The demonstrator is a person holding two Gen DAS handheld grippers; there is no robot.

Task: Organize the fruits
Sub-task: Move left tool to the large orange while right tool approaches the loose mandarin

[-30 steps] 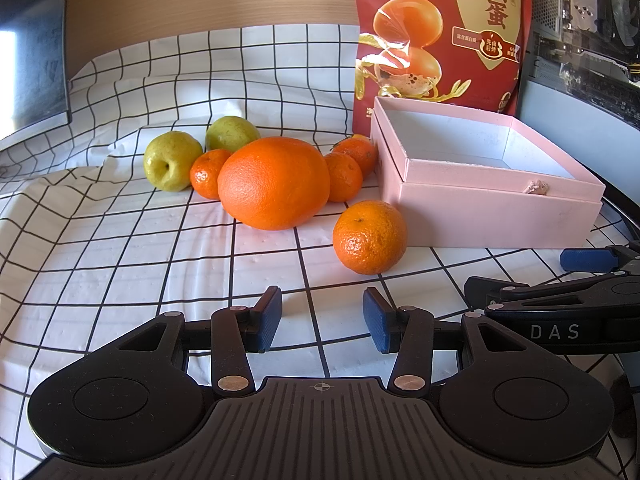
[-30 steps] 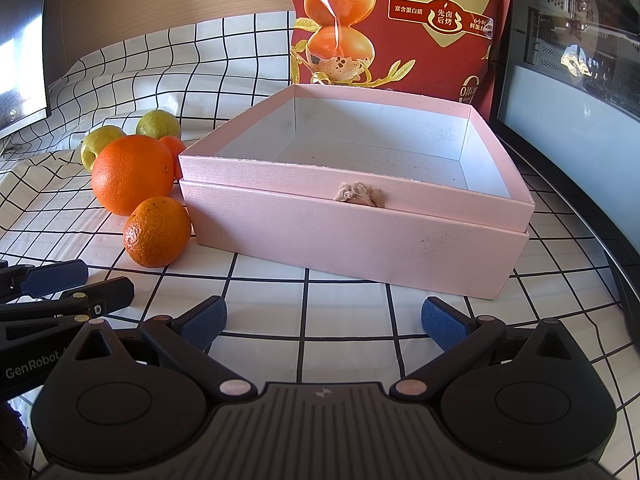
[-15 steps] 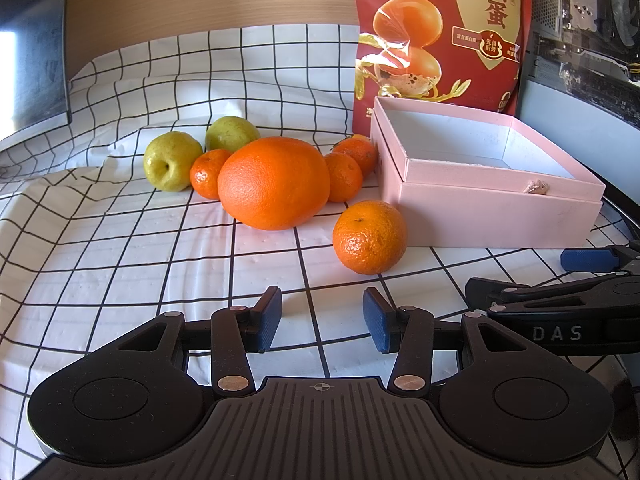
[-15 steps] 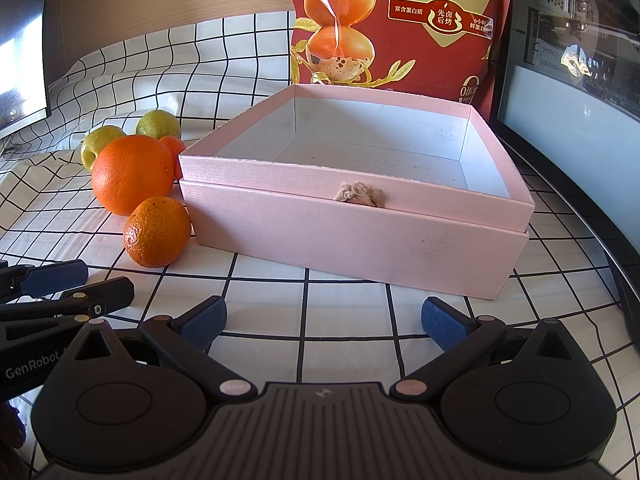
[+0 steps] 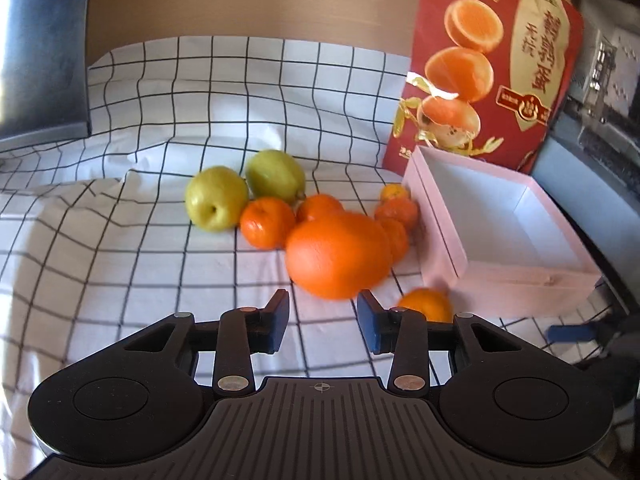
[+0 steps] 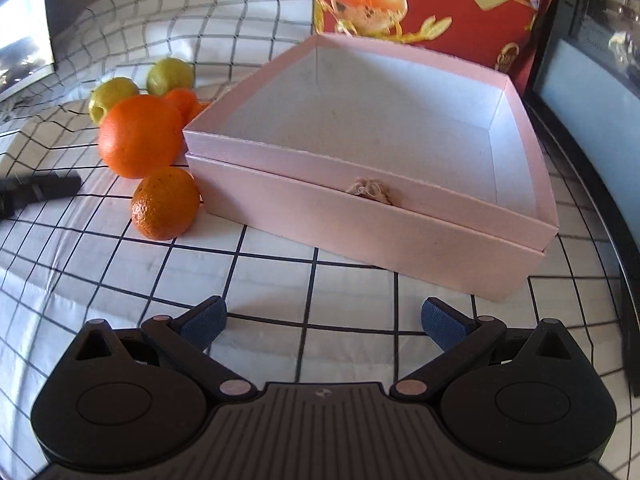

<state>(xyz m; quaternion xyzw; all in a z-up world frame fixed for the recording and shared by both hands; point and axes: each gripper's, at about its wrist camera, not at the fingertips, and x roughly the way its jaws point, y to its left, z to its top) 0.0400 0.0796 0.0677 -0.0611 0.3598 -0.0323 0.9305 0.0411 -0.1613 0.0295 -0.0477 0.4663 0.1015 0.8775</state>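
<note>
left hand-held gripper [image 5: 323, 316]: jaws closing, nothing between | right hand-held gripper [image 6: 323, 320]: wide, empty | big orange [image 5: 338, 256]: frame centre, beside box [image 6: 400, 216] | judged firm, heavy, smooth; best gripped across its middle

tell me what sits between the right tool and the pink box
Nothing: only bare checked cloth lies between the right tool and the pink box, shown in the right wrist view.
</note>
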